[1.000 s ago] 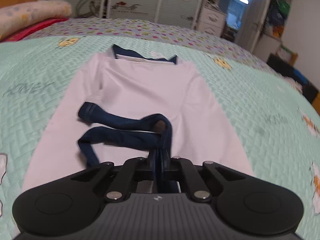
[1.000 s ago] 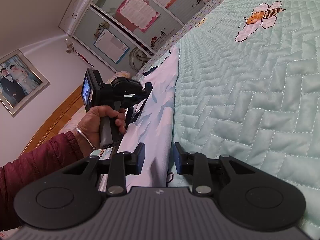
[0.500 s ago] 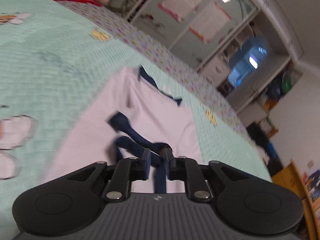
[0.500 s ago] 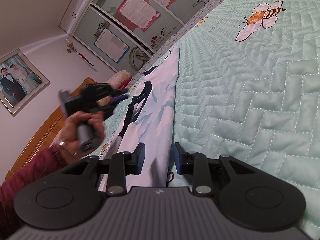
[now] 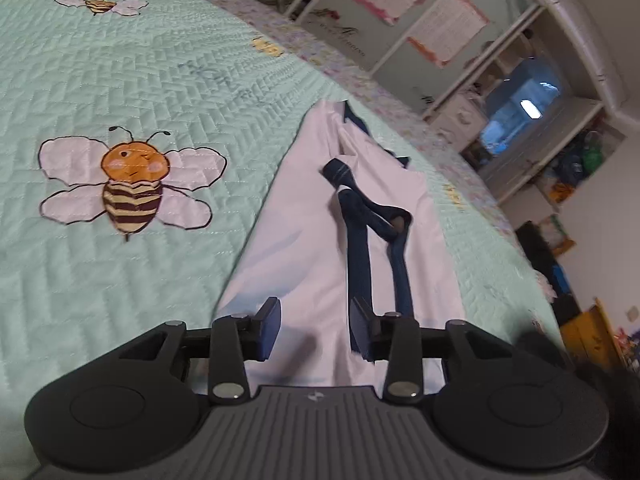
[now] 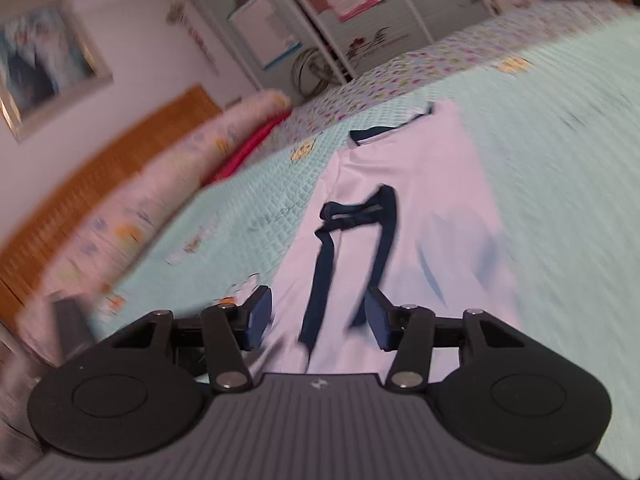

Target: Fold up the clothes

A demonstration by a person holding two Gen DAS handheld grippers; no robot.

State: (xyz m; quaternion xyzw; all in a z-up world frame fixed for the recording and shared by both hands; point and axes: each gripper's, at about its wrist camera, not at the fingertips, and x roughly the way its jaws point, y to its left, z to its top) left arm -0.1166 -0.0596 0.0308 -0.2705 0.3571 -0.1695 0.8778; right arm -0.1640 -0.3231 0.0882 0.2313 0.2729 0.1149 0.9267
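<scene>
the left wrist view is showing a large embroidered bee [image 5: 128,184] on the mint quilted bedspread [image 5: 120,80], with shelving and a doorway off to the right, none of which the right wrist view is catching; the right wrist view, badly smeared by motion, is instead showing a wooden headboard [image 6: 100,168], a long floral pillow [image 6: 160,184] and a framed picture [image 6: 44,60] on the wall. both views are looking along the white shirt [image 5: 312,240] lying flat on the bedspread with its navy collar at the far end and navy sleeve trim [image 5: 360,248] draped in loops down its middle. the left gripper [image 5: 316,330] is standing about half open over the near hem, its jaws having just been opening; the trim is running down beside the right pad, but whether it is touching the pad is not clear, and nothing is pinched. the right gripper [image 6: 318,318] is likewise half open, its jaws having just been opening, with the trim ends lying between the pads and not clamped. a second ago the left gripper was clamped on the trim and squarely facing the shirt, and the right gripper was low at the shirt's side edge; now the trim is released.
</scene>
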